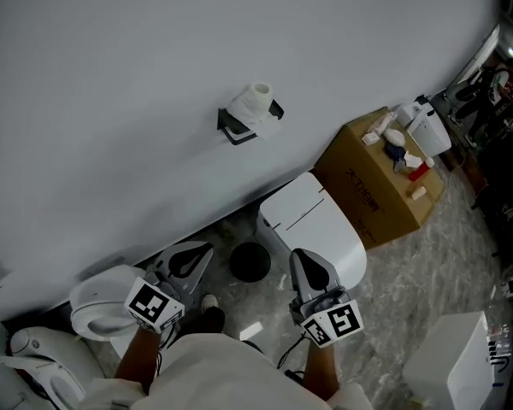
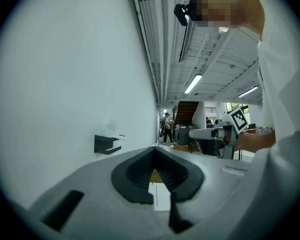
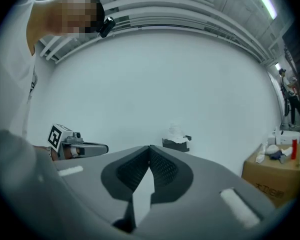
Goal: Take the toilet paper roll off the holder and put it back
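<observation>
A white toilet paper roll (image 1: 258,96) sits on a black holder (image 1: 238,129) fixed to the white wall, well ahead of both grippers. My left gripper (image 1: 201,251) is low at the left, shut with nothing in it. My right gripper (image 1: 298,255) is beside it at the right, also shut and empty. The left gripper view has the roll (image 2: 110,129) and holder (image 2: 106,144) far off at the left, past the closed left gripper (image 2: 154,148). In the right gripper view the roll (image 3: 176,132) and holder (image 3: 176,144) lie beyond the closed right gripper (image 3: 150,147).
A white toilet (image 1: 312,220) with its lid down stands against the wall below the holder, with a black round object (image 1: 250,261) on the floor beside it. Another toilet (image 1: 103,307) is at the left. A cardboard box (image 1: 380,178) carrying bottles stands at the right.
</observation>
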